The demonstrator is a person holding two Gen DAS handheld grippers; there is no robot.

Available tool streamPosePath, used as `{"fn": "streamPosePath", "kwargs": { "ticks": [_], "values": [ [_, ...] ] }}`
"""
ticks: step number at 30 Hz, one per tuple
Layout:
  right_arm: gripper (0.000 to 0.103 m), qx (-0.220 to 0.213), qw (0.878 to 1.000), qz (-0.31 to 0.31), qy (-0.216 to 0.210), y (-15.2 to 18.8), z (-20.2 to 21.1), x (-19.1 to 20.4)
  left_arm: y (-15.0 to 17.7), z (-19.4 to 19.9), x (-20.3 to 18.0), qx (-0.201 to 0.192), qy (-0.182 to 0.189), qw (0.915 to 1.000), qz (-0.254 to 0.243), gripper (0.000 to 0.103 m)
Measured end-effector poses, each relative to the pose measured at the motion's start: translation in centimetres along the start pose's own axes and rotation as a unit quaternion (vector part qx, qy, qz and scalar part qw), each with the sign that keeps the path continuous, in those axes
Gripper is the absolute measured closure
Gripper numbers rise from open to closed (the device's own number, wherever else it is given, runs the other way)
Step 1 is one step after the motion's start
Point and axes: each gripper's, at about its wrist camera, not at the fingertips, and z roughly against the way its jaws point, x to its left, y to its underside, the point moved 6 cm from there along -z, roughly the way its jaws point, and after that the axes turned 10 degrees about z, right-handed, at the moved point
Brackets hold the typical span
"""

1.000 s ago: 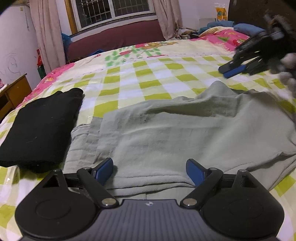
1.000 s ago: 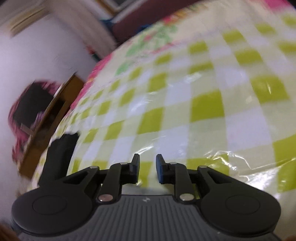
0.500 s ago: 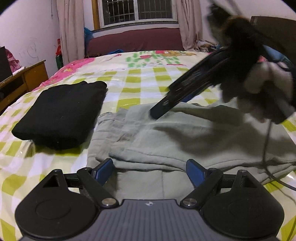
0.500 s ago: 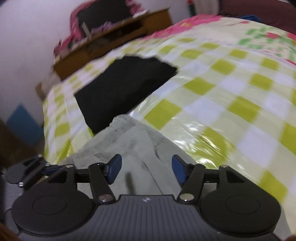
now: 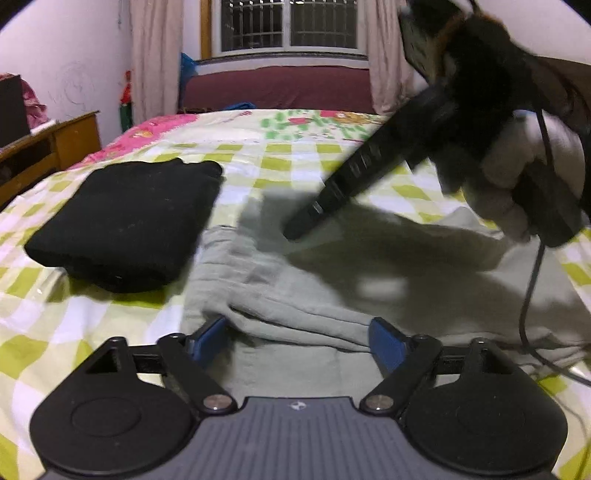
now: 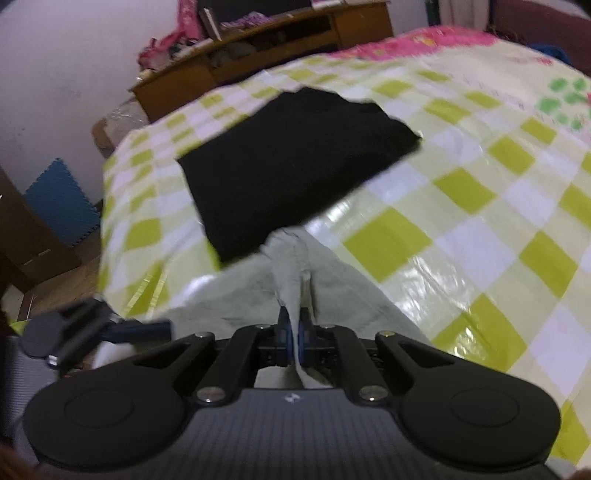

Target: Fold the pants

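Right gripper (image 6: 291, 338) swung over and has just clamped the pants (image 6: 295, 273) edge for folding; left gripper (image 5: 297, 341), lower frame, narrowing yet unclenched.

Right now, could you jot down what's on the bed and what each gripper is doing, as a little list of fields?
surface: bed with a green and white checked cover
being folded: grey-green pants, partly folded
beside them: folded black garment, to their left
right gripper: just closed, pinching a fold of the pants
left gripper: jaws apart over the near edge, have just narrowed a little, pads not pressing
background: window, wooden desk
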Motion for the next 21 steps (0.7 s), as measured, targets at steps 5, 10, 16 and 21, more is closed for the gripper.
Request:
{"fn": "streamPosePath", "kwargs": {
  "ticks": [5,10,16,21],
  "values": [
    [0.099,-0.023,0.998,0.055,-0.018,-2.3,2.1,2.2,-0.2,1.3,-0.1,-0.008,-0.002,1.0,0.005,0.023],
    [0.092,0.012,0.996,0.085,-0.002,-2.9,-1.1,1.2,-0.2,1.8,1.3,-0.004,-0.017,0.9997,0.019,0.022],
    [0.073,-0.015,0.994,0.074,0.081,-0.3,-0.1,1.3,0.7,3.0,1.9,0.0,-0.02,0.9998,0.0,0.022],
    [0.067,-0.048,0.988,0.027,0.142,5.3,7.6,2.3,0.0,4.4,3.0,-0.026,-0.033,0.9991,-0.009,0.02]
  ]
}}
